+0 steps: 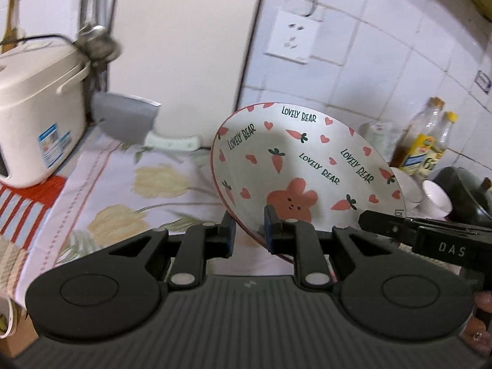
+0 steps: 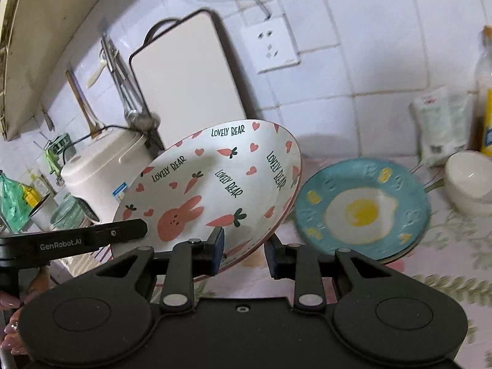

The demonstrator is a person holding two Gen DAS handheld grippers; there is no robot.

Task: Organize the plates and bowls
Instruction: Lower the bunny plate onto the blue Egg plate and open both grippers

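A white bowl with carrots, hearts and a pink rabbit point(image 1: 295, 166) is held tilted above the flowered cloth. My left gripper point(image 1: 249, 233) is shut on its near rim. My right gripper point(image 2: 244, 252) is shut on the same bowl's point(image 2: 215, 184) rim from the other side. A teal plate with a fried-egg picture point(image 2: 363, 206) lies on the cloth, on top of another plate, to the right of the bowl. A small white bowl point(image 2: 470, 178) stands at the far right.
A white rice cooker point(image 1: 33, 117) stands at the left. A white cutting board point(image 1: 184, 52) leans on the tiled wall. Oil bottles point(image 1: 427, 141), white cups point(image 1: 436, 200) and a dark pot point(image 1: 464, 190) stand at the right. A packet point(image 2: 442, 123) leans against the wall.
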